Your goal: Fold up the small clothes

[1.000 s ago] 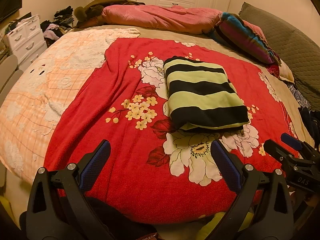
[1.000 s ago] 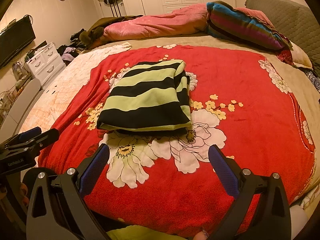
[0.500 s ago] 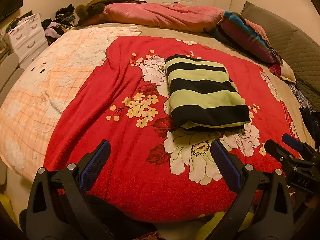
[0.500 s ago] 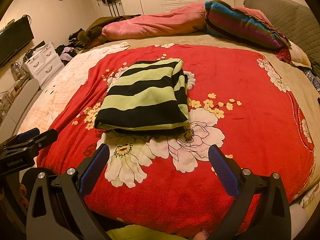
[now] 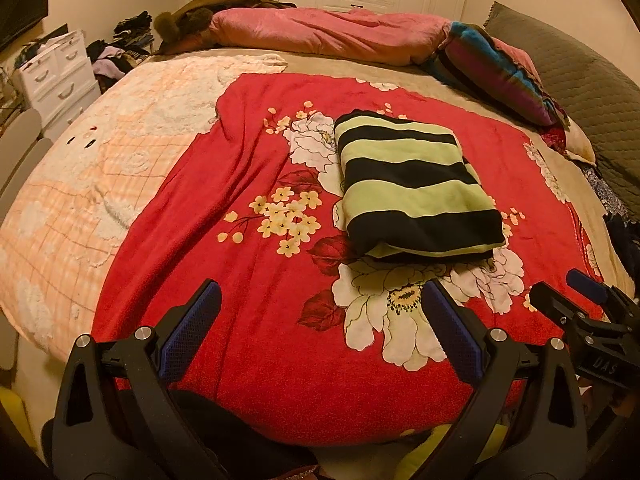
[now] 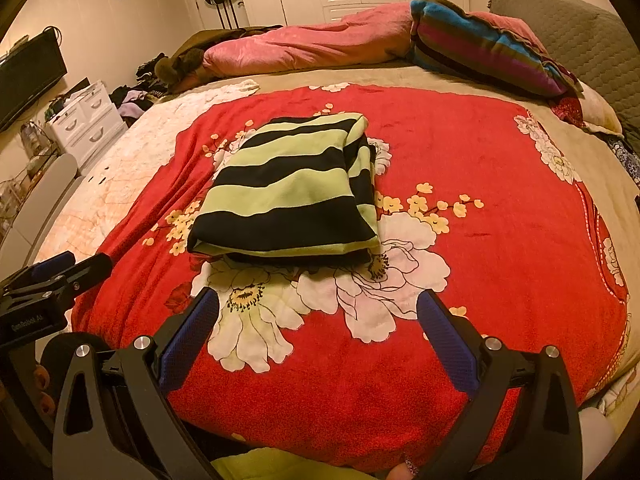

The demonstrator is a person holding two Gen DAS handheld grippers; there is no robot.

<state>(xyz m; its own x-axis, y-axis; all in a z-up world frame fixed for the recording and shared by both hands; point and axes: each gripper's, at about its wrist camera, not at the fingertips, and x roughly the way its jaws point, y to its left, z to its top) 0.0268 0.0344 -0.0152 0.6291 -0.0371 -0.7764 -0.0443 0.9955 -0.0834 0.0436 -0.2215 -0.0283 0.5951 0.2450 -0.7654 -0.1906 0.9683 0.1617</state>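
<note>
striped green-and-black garment (image 5: 416, 184) lies folded into a neat rectangle on the red floral blanket (image 5: 248, 320), folding looks done, my left gripper (image 5: 320, 336) and right gripper (image 6: 316, 332) both spread wide, empty, well short of it.

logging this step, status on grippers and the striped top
Left gripper open, empty. Right gripper open, empty. Striped top folded on red blanket, untouched. Nothing in the way.
</note>
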